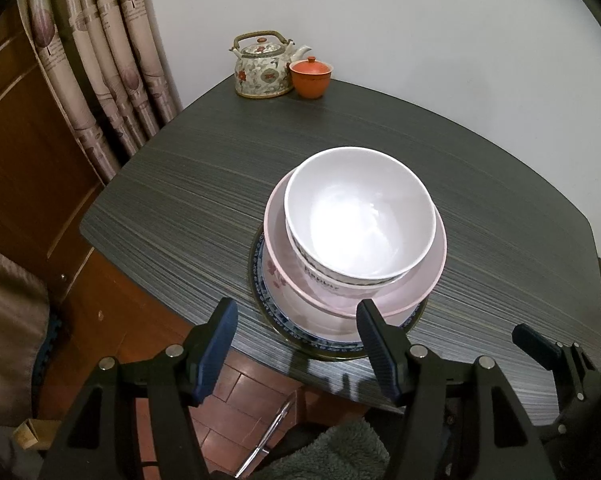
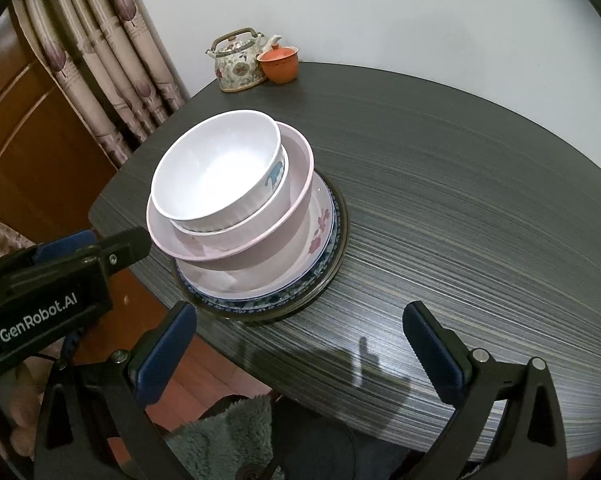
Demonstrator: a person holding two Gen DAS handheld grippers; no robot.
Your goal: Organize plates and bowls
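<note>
As the crockery already stands nested on the table (image 1: 180,184), the lines below read the scene.
Stack: white bowl (image 1: 360,216) inside pink bowl (image 1: 420,280), on a flowered plate (image 2: 320,224) and a blue-rimmed plate (image 1: 320,342).
Progress: stacking appears complete; little seems left, judging by the bare tabletop.
Left gripper (image 1: 298,346): jaws apart, empty, at the stack's near edge, one finger in front of the plates' rim.
Right gripper (image 2: 300,346): jaws apart, empty, near side of the stack, clear of it.
Background: teapot (image 1: 262,68) and red lidded cup (image 1: 311,77), far corner.
</note>
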